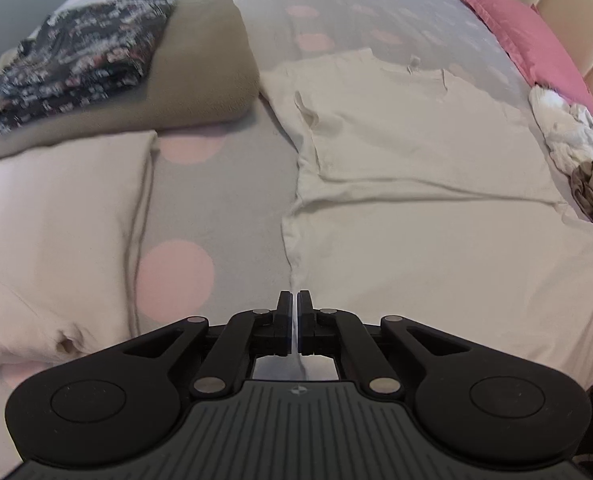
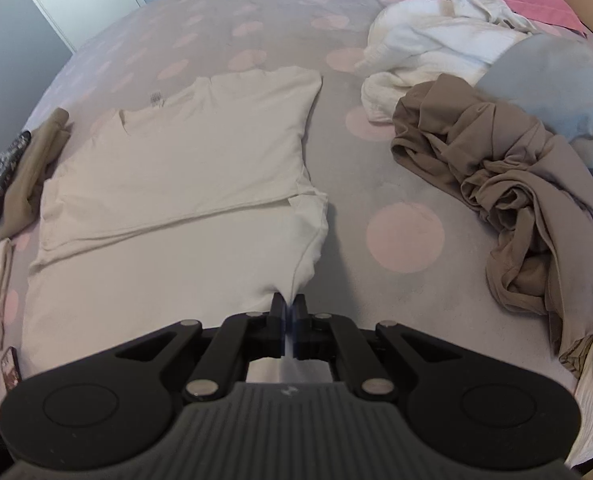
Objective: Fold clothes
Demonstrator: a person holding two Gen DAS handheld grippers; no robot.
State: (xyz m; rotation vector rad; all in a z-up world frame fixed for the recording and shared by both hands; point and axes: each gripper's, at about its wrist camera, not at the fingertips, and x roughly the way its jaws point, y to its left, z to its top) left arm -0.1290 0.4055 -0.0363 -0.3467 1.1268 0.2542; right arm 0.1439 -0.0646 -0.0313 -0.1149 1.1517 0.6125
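Both claws, left gripper (image 1: 295, 300) and right gripper (image 2: 288, 304), pinch the cream t-shirt (image 1: 416, 208) (near corners) on the bed's (image 1: 216, 208) near edge.

Matt cream cloth shirt (image 1: 416, 152)

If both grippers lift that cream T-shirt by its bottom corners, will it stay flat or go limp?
Probably limp: the cream T-shirt already creases and drapes where the left gripper and right gripper pinch it. It looks thin, so likely light. Its folded-in sleeves may fall open.
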